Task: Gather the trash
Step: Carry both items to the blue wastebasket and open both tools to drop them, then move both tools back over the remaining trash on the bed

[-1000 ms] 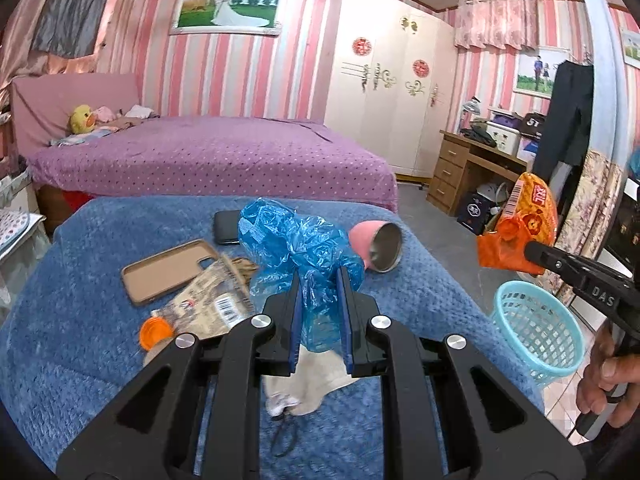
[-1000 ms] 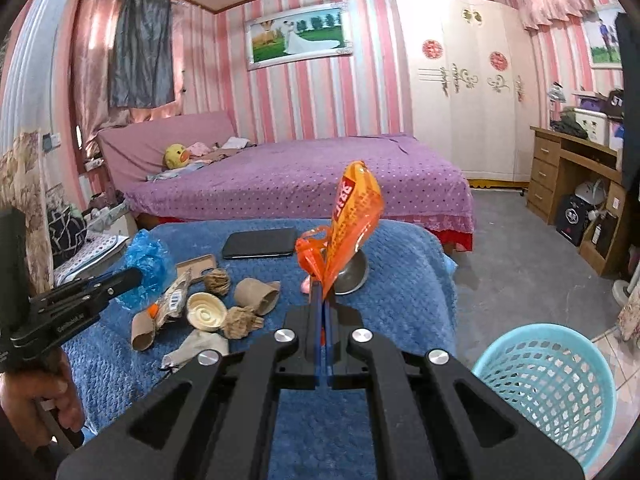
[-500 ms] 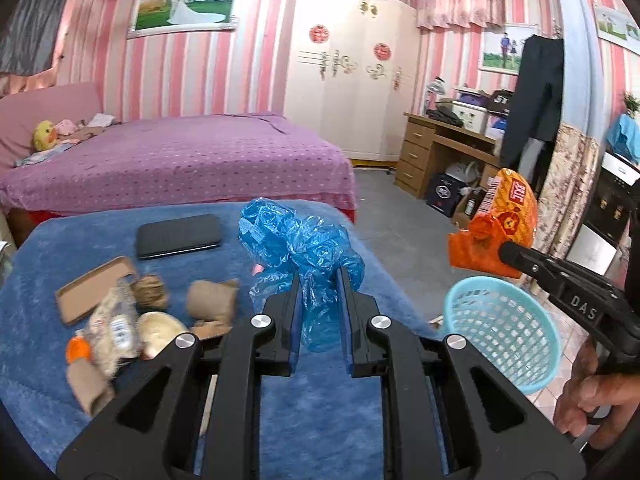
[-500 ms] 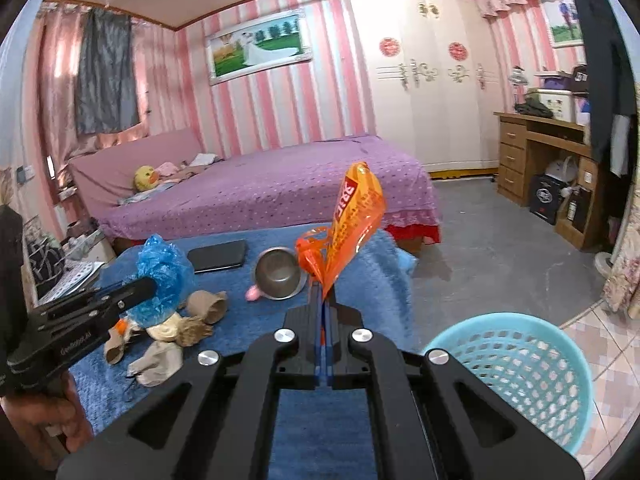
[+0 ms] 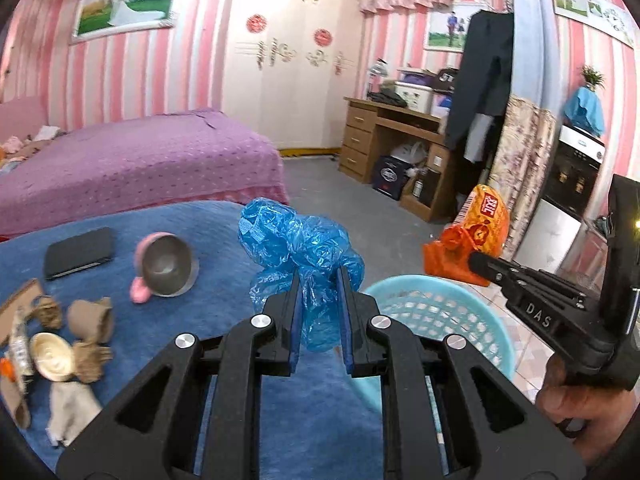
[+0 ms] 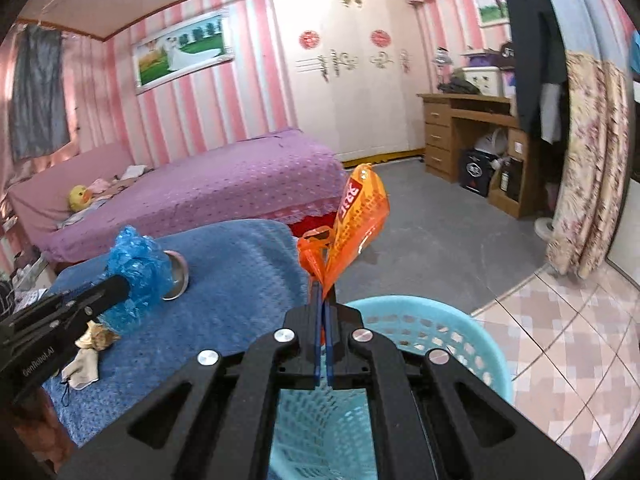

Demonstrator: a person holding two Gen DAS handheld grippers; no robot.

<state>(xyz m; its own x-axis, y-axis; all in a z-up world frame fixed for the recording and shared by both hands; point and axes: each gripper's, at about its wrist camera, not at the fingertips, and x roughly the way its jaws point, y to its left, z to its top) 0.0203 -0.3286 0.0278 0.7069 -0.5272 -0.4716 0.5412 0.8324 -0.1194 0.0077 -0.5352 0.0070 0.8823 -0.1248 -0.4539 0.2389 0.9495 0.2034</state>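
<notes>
My left gripper [image 5: 319, 280] is shut on a crumpled blue plastic bag [image 5: 298, 246], held above the right edge of the blue-covered table [image 5: 224, 292]; it also shows in the right wrist view [image 6: 134, 276]. My right gripper [image 6: 323, 292] is shut on an orange snack wrapper [image 6: 356, 220], held over the light-blue basket [image 6: 452, 332]. In the left wrist view the wrapper [image 5: 474, 236] hangs above the basket's [image 5: 432, 312] far rim. More trash lies on the table: paper cups [image 5: 90, 314], a lid [image 5: 52, 356] and a crumpled tissue [image 5: 74, 404].
A pink-and-steel bowl [image 5: 166, 266] lies on its side beside a black phone [image 5: 78, 252] on the table. A purple bed [image 5: 132, 160] stands behind. A wooden desk [image 5: 384, 140] and hanging clothes [image 5: 478, 80] are at the right. Tiled floor [image 6: 560, 344] surrounds the basket.
Both grippers have swung right with their loads, from over the table toward the basket. The basket now sits directly under the right gripper and close before the left.
</notes>
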